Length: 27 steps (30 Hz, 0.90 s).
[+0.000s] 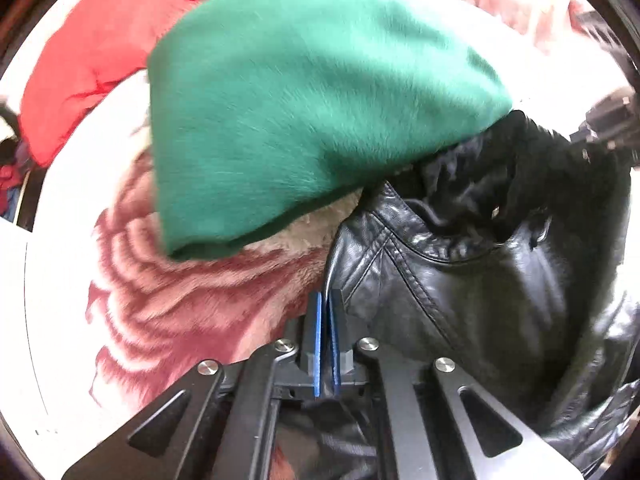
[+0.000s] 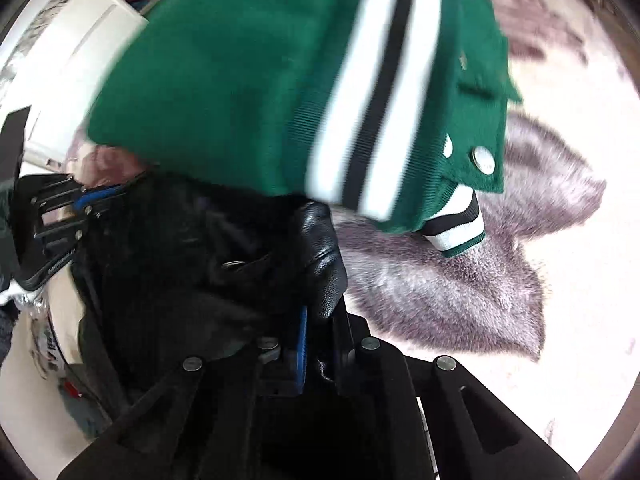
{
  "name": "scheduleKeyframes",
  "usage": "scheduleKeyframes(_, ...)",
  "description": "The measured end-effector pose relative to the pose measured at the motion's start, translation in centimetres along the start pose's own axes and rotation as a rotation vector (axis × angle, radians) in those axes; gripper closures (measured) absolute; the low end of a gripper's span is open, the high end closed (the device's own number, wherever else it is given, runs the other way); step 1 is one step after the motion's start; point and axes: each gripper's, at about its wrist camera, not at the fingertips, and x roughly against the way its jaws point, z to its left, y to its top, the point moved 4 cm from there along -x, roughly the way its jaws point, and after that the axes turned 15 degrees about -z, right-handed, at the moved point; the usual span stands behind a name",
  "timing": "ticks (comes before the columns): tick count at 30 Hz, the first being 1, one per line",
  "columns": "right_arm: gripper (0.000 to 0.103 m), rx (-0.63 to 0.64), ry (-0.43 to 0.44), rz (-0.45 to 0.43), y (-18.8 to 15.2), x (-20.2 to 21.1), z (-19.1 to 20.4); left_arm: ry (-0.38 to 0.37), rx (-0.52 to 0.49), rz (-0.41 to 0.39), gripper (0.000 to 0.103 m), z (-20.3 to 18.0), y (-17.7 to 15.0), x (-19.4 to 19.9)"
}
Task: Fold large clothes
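Note:
A black leather jacket with a dark furry collar lies crumpled on a fluffy patterned blanket. My left gripper is at the jacket's left edge. Its blue pads are closed together with only a thin dark sliver of the jacket between them. In the right wrist view my right gripper is shut on a fold of the same jacket. The leather bulges up between its fingers. My left gripper shows across the jacket at the left.
A folded green varsity jacket with white and black stripes and snaps lies just beyond the black one and overlaps its collar. A red garment sits at the far left. A white box stands at the upper left.

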Motion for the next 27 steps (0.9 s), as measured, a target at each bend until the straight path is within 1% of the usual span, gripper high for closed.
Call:
scheduleKeyframes(2,0.093,0.011,0.012,-0.033,-0.6,1.8,0.8,-0.008,0.018,-0.048,0.103,-0.3,-0.8,3.1)
scheduleKeyframes(3,0.093,0.014,0.024,-0.055,-1.2,3.3,1.5,-0.005,0.009,-0.060,0.103,-0.6,-0.6,3.4)
scheduleKeyframes(4,0.093,0.019,0.033,-0.065,-1.7,4.2,2.0,0.011,-0.001,-0.072,0.103,-0.7,-1.2,4.4)
scheduleKeyframes(5,0.093,0.028,0.036,-0.084,-2.3,5.0,3.3,0.024,0.001,-0.078,0.103,-0.8,-2.2,5.6)
scheduleKeyframes(7,0.093,0.011,0.069,-0.110,-2.7,6.4,5.9,0.027,0.037,-0.078,0.103,-0.2,-2.3,5.6)
scheduleKeyframes(8,0.094,0.013,0.063,-0.120,-1.3,5.9,7.1,0.018,0.068,-0.079,0.103,0.0,-3.2,6.5)
scheduleKeyframes(9,0.094,0.020,0.071,-0.136,-1.9,6.9,7.7,0.017,0.088,-0.082,0.103,0.6,-3.2,6.4)
scheduleKeyframes(10,0.094,0.029,0.074,-0.145,-2.1,7.2,8.4,0.019,0.120,-0.082,0.103,1.0,-3.5,7.0)
scheduleKeyframes(11,0.094,0.036,0.070,-0.151,-2.7,7.7,9.0,-0.011,0.185,-0.075,0.102,1.7,-3.8,7.6)
scheduleKeyframes(12,0.094,0.039,0.073,-0.158,-1.6,7.6,8.4,-0.023,0.225,-0.076,0.099,2.4,-3.4,7.9)
scheduleKeyframes(13,0.094,0.041,0.079,-0.160,-0.9,7.6,9.1,-0.020,0.260,-0.083,0.099,2.3,-3.1,9.4)
scheduleKeyframes(15,0.094,0.046,0.084,-0.160,-1.2,8.4,9.5,-0.051,0.334,-0.087,0.099,3.3,-3.1,9.7)
scheduleKeyframes(16,0.094,0.044,0.089,-0.160,-1.5,9.6,8.9,-0.058,0.370,-0.081,0.099,3.6,-3.2,10.1)
scheduleKeyframes(17,0.094,0.043,0.091,-0.161,-1.7,9.2,9.7,-0.083,0.421,-0.072,0.099,4.1,-3.4,10.0)
scheduleKeyframes(19,0.094,0.037,0.106,-0.157,-3.8,11.3,11.3,-0.156,0.554,-0.061,0.099,4.8,-4.0,10.2)
scheduleKeyframes(20,0.094,0.033,0.108,-0.155,-4.8,11.7,11.4,-0.180,0.601,-0.056,0.099,5.1,-4.4,10.2)
scheduleKeyframes(22,0.094,0.014,0.131,-0.132,-7.2,12.6,13.6,-0.220,0.731,-0.020,0.098,5.9,-5.8,10.6)
scheduleKeyframes(24,0.094,0.025,0.135,-0.106,-9.6,12.8,14.0,-0.259,0.864,0.014,0.097,6.4,-7.2,10.9)
scheduleKeyframes(25,0.094,0.022,0.140,-0.083,-11.1,12.7,14.2,-0.292,0.925,0.020,0.097,6.4,-7.9,11.1)
scheduleKeyframes(26,0.094,0.014,0.138,-0.066,-12.4,12.5,14.2,-0.315,0.972,0.019,0.097,6.4,-8.6,11.4)
scheduleKeyframes(27,0.094,-0.005,0.144,-0.048,-13.7,12.3,14.2,-0.320,1.001,0.018,0.097,6.2,-9.2,11.7)
